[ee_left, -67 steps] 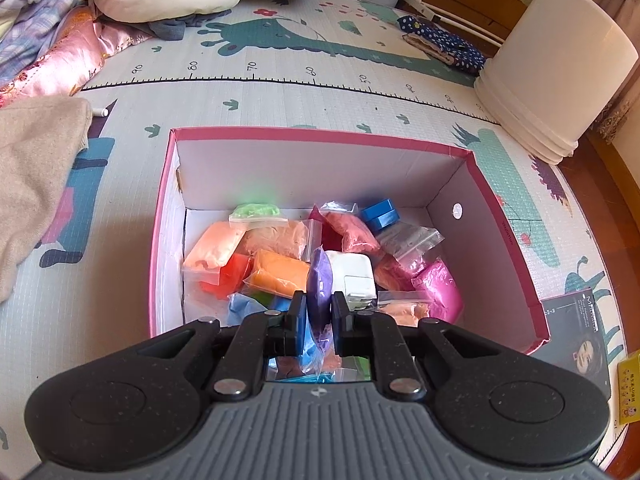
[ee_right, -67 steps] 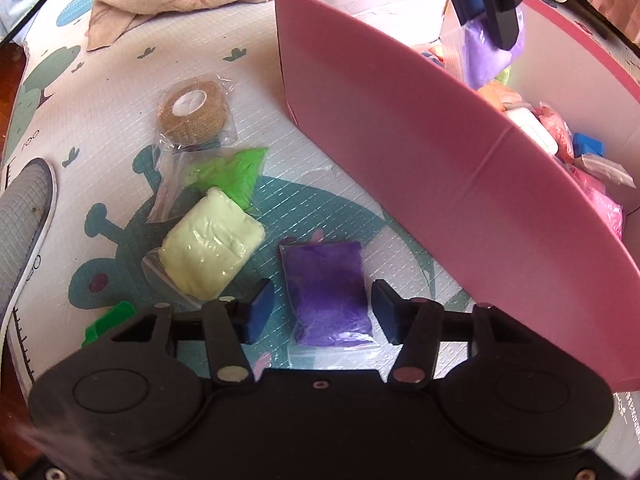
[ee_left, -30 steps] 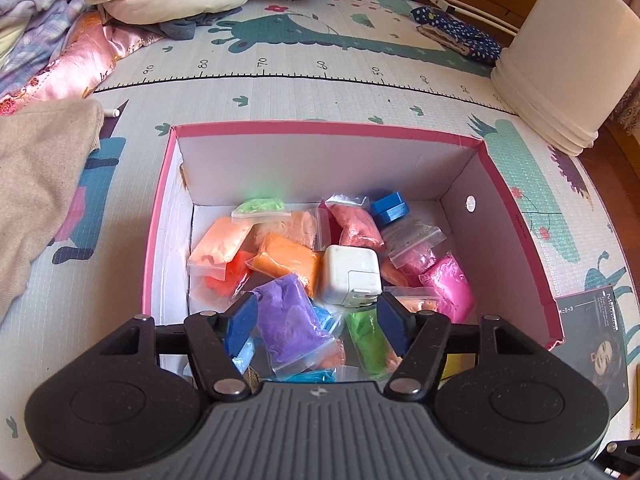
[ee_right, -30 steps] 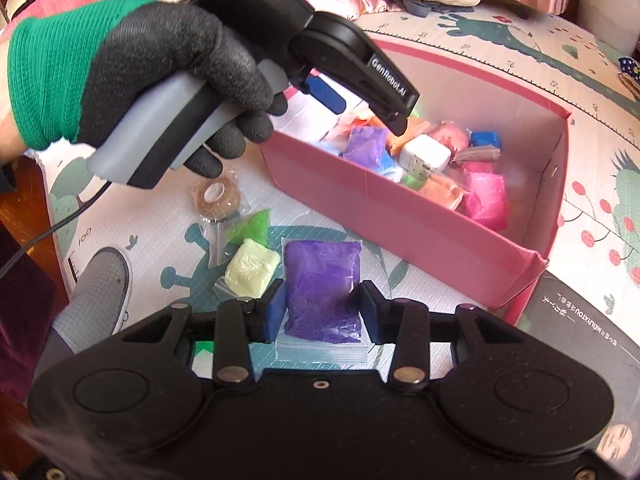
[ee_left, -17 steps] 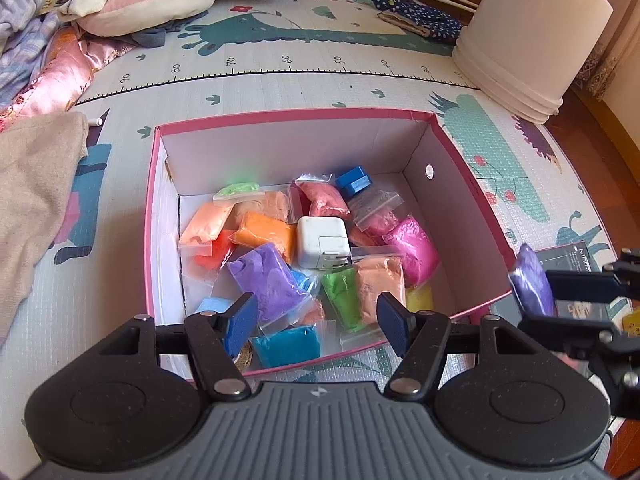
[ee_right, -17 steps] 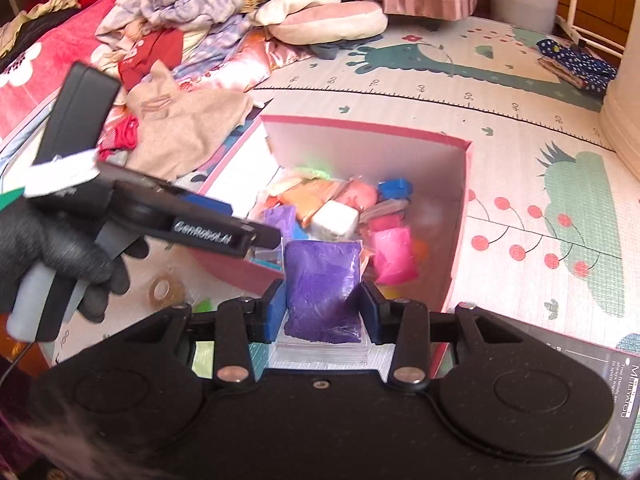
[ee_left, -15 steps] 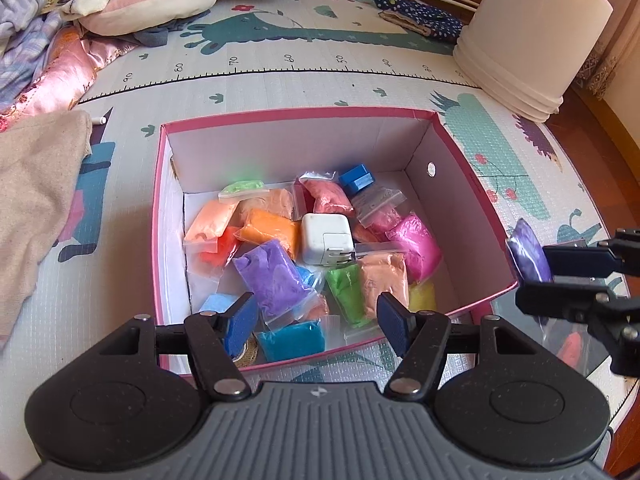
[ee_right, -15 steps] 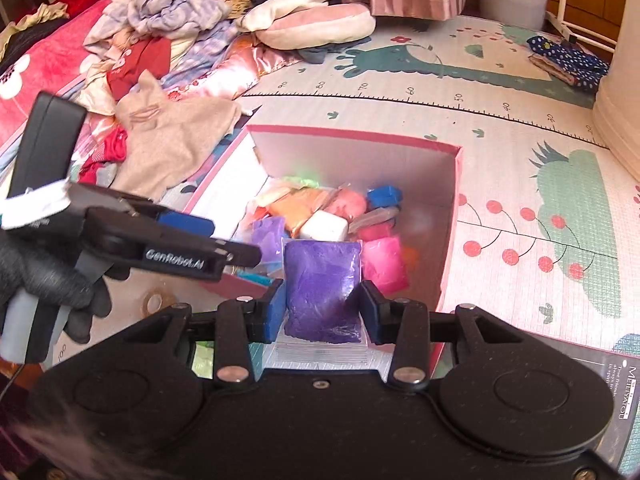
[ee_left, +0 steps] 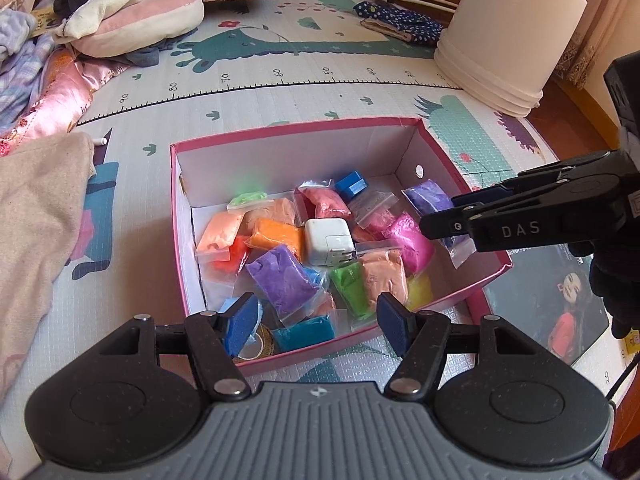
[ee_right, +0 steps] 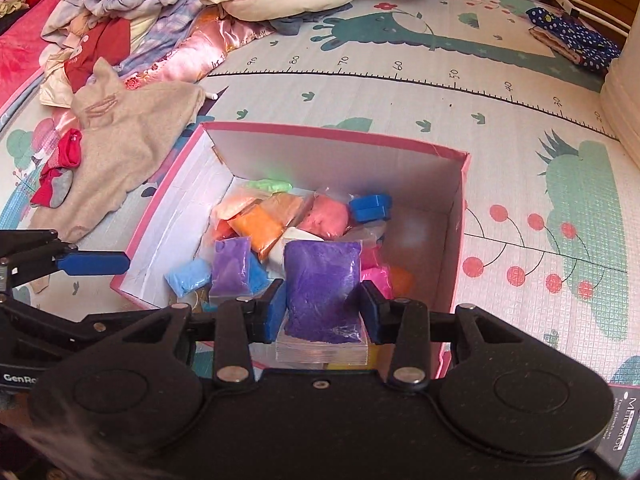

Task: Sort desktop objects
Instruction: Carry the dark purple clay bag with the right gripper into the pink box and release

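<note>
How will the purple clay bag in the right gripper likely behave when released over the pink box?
The purple clay bag looks soft, so it should land without rolling. Its clear plastic edge hangs loose below the right gripper, suggesting floppiness. It may settle tilted on the heaped bags in the pink box.

The left wrist camera sits behind its own open fingers (ee_left: 244, 320) and looks steeply down from the near side of the pink box (ee_left: 320, 130), with the play mat (ee_left: 280, 92) running away beyond it. The right wrist camera looks down just as steeply from close above the box's (ee_right: 336, 132) near right corner. Both views share the box, the mat's printed ruler and the beige cloth (ee_left: 36, 216), and each catches the other tool at its edge.
</note>
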Demonstrator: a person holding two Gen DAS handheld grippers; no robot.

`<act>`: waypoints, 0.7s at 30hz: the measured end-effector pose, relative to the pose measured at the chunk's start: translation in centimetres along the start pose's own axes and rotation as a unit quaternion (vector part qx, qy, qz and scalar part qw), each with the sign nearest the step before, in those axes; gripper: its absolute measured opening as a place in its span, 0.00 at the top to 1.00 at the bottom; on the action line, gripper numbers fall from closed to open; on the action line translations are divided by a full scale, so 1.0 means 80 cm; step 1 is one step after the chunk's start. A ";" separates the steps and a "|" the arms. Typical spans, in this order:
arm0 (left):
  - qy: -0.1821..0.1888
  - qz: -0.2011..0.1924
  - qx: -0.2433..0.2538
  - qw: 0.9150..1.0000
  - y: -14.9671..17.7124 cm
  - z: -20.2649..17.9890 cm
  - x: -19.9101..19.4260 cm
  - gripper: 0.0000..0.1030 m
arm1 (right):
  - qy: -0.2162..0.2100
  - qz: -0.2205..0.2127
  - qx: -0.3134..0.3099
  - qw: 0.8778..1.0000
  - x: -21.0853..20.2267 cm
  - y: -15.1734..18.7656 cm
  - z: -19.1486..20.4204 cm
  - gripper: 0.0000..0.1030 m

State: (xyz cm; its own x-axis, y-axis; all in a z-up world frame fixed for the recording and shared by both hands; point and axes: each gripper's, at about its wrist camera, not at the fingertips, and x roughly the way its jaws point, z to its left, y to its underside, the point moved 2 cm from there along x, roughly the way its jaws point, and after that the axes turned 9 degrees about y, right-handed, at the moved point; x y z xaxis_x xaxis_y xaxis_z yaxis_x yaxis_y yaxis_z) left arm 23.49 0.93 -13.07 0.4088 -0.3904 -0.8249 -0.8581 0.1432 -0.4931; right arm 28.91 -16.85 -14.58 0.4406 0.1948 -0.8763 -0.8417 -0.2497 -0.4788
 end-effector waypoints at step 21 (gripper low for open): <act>0.013 0.008 -0.024 1.000 -0.001 0.025 0.025 0.37 | 0.023 0.036 -0.045 0.998 0.086 -0.051 0.031 0.62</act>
State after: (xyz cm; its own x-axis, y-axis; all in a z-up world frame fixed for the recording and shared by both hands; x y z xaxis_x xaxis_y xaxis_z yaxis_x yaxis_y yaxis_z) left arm 24.98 1.97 -15.23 0.3883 -0.4116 -0.8245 -0.8782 0.1057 -0.4664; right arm 34.58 -12.10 -18.56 0.3950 0.1304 -0.9094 -0.8414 -0.3460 -0.4151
